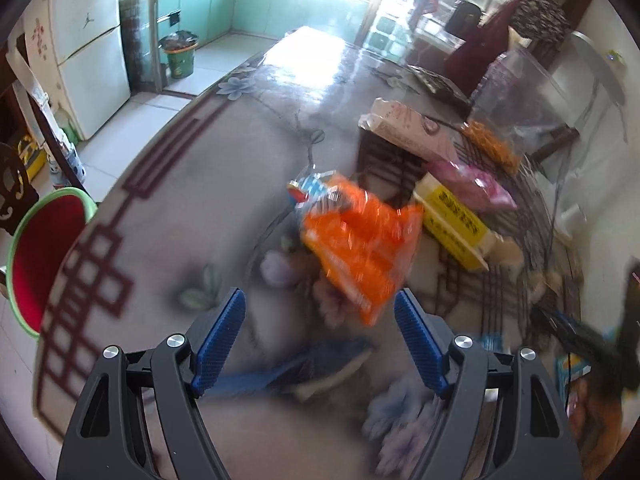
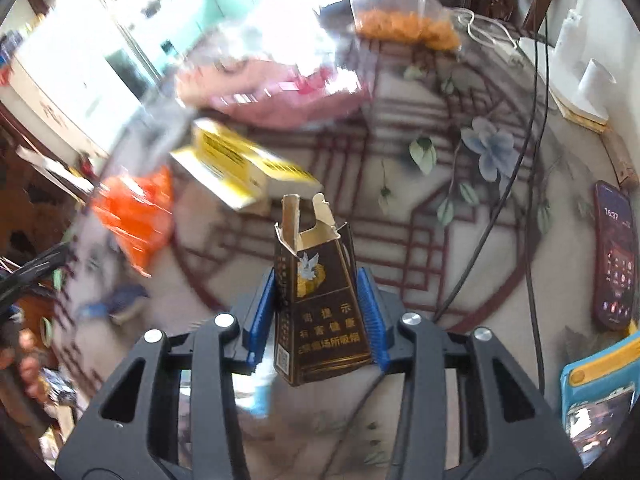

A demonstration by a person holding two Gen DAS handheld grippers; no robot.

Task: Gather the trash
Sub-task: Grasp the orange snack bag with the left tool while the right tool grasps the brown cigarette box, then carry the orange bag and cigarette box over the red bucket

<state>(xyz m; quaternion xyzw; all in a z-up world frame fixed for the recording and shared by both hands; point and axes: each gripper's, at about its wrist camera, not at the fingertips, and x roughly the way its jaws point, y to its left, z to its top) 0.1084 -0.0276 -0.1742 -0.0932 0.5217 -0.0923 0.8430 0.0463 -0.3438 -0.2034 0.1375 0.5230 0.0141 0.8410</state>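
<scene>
covering most of both views, round table (image 1: 168, 216) with patterned cloth; its edge curves off to the left, red basin (image 1: 44, 256) below that edge. orange wrapper (image 1: 360, 248) lies just ahead of the left gripper (image 1: 320, 312), slightly right of centre, long axis slanting away-left; jaws spread wide, holding nothing. yellow box (image 1: 452, 216) crowds its right side, bare cloth to the left. right gripper (image 2: 318, 292) clenched on an upright torn cigarette pack (image 2: 320, 304), lifted off the cloth
</scene>
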